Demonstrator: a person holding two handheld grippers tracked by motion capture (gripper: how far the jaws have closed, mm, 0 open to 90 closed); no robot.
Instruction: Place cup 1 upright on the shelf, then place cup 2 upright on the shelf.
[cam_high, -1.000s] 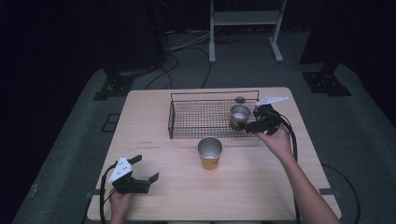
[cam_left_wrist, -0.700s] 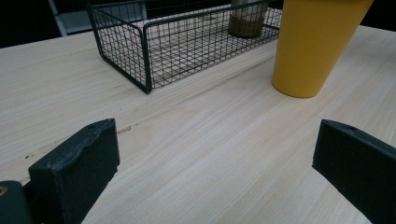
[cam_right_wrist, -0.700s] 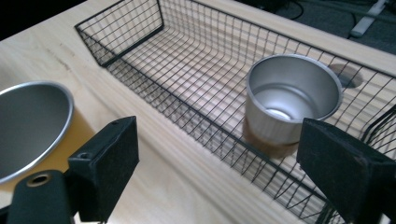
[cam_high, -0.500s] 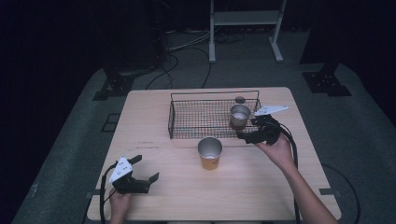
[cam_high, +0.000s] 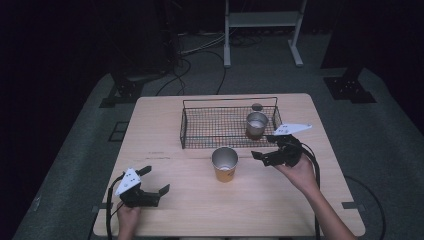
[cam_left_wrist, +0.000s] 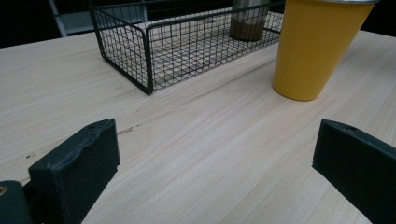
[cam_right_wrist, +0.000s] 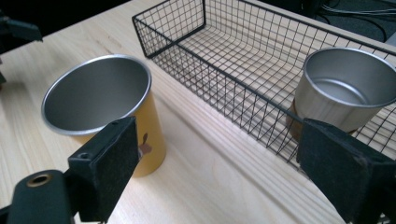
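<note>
Inside the wire basket (cam_high: 200, 131) one steel cup (cam_high: 256, 125) already stands; our right gripper (cam_high: 263, 155), jaws spread and empty, approaches the yellow cup (cam_high: 225, 164), not yet grasped.

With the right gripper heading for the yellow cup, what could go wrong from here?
1. The right gripper stands open beside the yellow cup, not yet around it. A jaw arriving off line could push the tall, narrow-based cup over.
2. The wire basket sits just behind the cup. Carried too low, the cup could catch its front wall.
3. A steel cup already stands at the basket's right end. A drop there could knock it.
</note>
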